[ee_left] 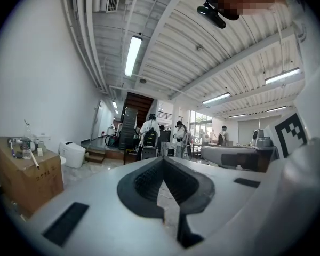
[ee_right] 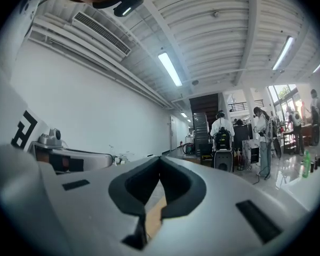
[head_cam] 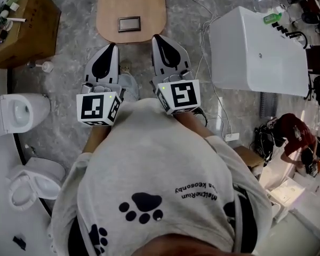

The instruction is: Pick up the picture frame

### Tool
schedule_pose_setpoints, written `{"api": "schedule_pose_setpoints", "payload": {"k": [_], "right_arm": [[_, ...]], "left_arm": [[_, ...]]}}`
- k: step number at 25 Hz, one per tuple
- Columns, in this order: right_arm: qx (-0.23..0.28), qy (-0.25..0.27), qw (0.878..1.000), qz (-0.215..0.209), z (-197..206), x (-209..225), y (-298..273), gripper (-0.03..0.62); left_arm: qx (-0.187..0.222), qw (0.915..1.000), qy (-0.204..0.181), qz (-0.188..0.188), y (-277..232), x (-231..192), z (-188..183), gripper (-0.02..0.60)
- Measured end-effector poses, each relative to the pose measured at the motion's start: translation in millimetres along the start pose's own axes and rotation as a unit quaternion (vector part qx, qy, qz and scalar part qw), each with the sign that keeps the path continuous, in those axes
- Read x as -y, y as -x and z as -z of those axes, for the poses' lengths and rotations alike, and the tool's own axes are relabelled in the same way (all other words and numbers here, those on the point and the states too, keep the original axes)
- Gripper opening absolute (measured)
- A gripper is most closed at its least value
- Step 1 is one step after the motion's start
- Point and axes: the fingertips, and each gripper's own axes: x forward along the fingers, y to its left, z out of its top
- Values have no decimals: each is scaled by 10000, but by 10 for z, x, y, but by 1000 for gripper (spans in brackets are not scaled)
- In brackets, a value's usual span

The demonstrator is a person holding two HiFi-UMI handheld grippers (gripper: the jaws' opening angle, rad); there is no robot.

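Note:
A small grey-edged picture frame lies flat on a rounded wooden table in the head view. My left gripper and right gripper are side by side just short of the table's near edge, both pointing level toward it. Both are shut with nothing between the jaws. In the left gripper view the left gripper shows only its closed black pads; the right gripper view shows the right gripper likewise, with a strip of wood below the pads. The frame is hidden in both gripper views.
A cardboard box with small items stands at the left, white toilets below it. A large white bathtub-like unit lies at the right, cables on the marble floor. A person crouches at far right.

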Motion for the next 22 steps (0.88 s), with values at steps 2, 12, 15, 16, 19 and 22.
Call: {"api": "schedule_pose_setpoints", "payload": {"k": [2, 12, 15, 16, 19, 22], "right_arm": [[-59, -12, 10000, 39, 33, 65, -205, 9], [-404, -155, 9982, 418, 157, 466, -1291, 9], [-490, -213, 9969, 583, 205, 605, -1582, 9], [-513, -231, 9964, 634, 224, 655, -1678, 9], [-587, -288, 9947, 790, 299, 793, -1929, 9], [-671, -318, 9931, 913, 366, 893, -2120, 9]], "left_arm": [[-53, 10000, 43, 23, -188, -150, 22, 6], [-336, 9987, 101, 373, -1235, -844, -47, 6], [-472, 9975, 159, 498, -1542, -1037, -22, 6], [-514, 9971, 182, 534, -1642, -1096, -5, 5], [-635, 9954, 184, 691, -1908, -1234, 54, 5], [-729, 9938, 207, 818, -2102, -1342, 107, 6]]}}
